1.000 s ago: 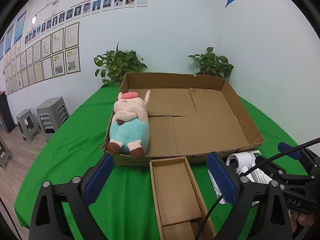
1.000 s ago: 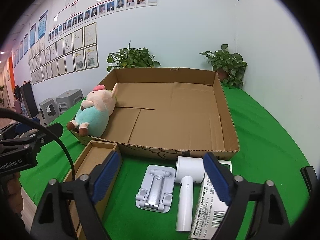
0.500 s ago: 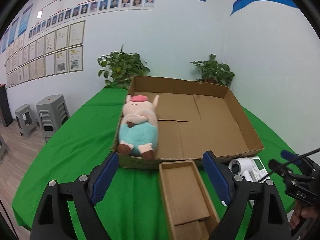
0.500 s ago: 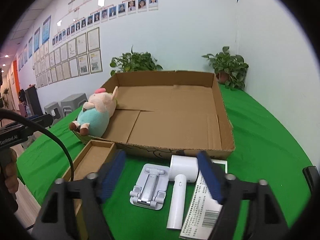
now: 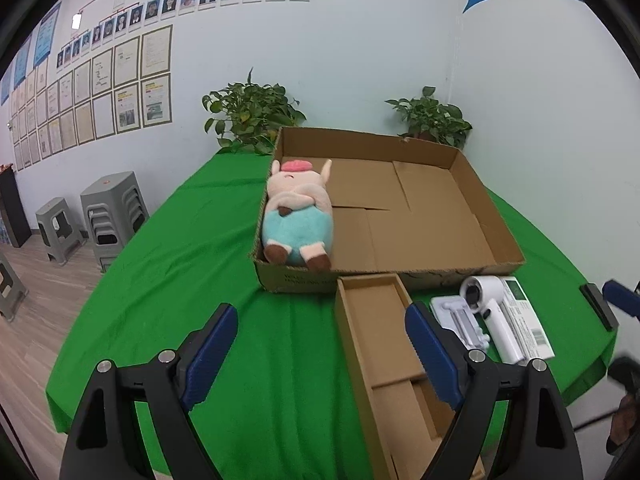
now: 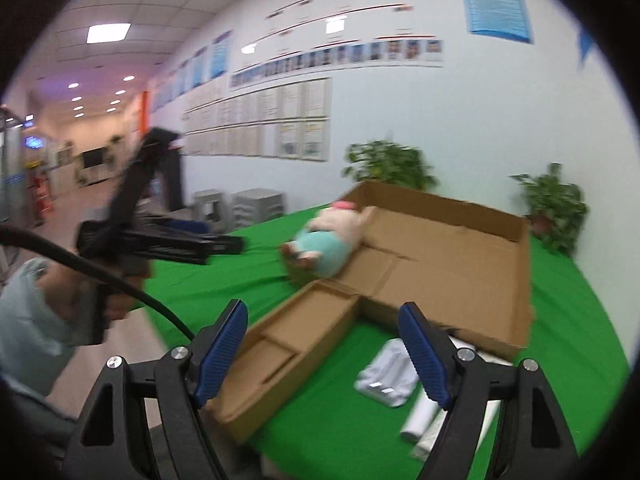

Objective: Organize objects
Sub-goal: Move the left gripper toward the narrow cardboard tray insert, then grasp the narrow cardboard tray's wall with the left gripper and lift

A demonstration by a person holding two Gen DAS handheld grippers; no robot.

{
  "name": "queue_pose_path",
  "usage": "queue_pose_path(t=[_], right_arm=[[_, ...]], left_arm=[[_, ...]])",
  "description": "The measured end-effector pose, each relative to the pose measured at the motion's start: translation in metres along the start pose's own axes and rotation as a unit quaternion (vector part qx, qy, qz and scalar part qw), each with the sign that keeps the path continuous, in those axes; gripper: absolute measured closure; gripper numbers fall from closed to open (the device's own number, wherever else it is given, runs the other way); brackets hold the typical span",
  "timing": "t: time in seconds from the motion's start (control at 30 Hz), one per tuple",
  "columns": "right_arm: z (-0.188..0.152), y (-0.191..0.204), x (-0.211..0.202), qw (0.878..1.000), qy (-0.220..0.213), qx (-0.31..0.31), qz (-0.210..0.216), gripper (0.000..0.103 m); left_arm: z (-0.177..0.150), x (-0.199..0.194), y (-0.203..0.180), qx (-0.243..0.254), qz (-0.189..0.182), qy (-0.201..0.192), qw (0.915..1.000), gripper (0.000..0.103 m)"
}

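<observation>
A pink and teal plush pig [image 5: 298,216] lies in the left end of a large shallow cardboard box [image 5: 420,240] on the green table. A narrow open cardboard box [image 5: 380,340] sits in front of it. To its right lie a white folding stand [image 5: 460,320], a white handheld device [image 5: 494,316] and a white printed carton [image 5: 528,320]. My left gripper [image 5: 320,320] hangs open above the green cloth, left of the narrow box, holding nothing. My right gripper [image 6: 322,314] is open over the narrow box [image 6: 296,340], with the stand [image 6: 388,376] below its right finger. This view is blurred.
Two potted plants [image 5: 252,116] stand behind the large box against the wall. Grey stacked stools [image 5: 114,212] are on the floor at left. A hand [image 6: 72,300] holds the left gripper [image 6: 176,244] over the table's left edge. The table's front edge [image 5: 160,432] lies close below.
My right gripper has swung left and tilted, from facing the white items to facing the narrow box. My left gripper has drawn back and leftward a little. Both stay open.
</observation>
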State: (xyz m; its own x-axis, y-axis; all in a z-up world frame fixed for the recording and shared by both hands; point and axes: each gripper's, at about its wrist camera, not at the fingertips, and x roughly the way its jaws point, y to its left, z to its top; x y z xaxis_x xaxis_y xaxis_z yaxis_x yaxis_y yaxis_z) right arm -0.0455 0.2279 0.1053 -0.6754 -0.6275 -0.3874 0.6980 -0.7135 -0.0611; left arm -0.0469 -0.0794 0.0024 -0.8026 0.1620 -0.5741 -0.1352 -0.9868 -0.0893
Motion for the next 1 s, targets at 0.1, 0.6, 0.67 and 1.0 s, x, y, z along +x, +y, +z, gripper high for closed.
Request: queue_pose_path(t=[0.1,0.6,0.67,1.0], right_arm=[[-0.007,0.021,0.002,0.999,0.016,-0.002,0.036,0.024],[-0.063,0.008,0.079,0.976,0.162,0.143,-0.007,0.024],[-0.065,0.007,0.089,0.974,0.174,0.147,-0.016,0.025],[-0.067,0.013,0.128,0.969,0.202,0.132,-0.048,0.039]], left_arm=[[-0.017,0.002,-0.007,-0.005,-0.027,0.024,0.9993,0.017],[-0.072,0.06,-0.007,-0.015,-0.085,0.119,0.9892,0.05],[-0.074,0.059,-0.009,-0.011,-0.098,0.116,0.9884,0.056],[-0.081,0.071,-0.017,-0.004,-0.111,0.137,0.9844,0.081]])
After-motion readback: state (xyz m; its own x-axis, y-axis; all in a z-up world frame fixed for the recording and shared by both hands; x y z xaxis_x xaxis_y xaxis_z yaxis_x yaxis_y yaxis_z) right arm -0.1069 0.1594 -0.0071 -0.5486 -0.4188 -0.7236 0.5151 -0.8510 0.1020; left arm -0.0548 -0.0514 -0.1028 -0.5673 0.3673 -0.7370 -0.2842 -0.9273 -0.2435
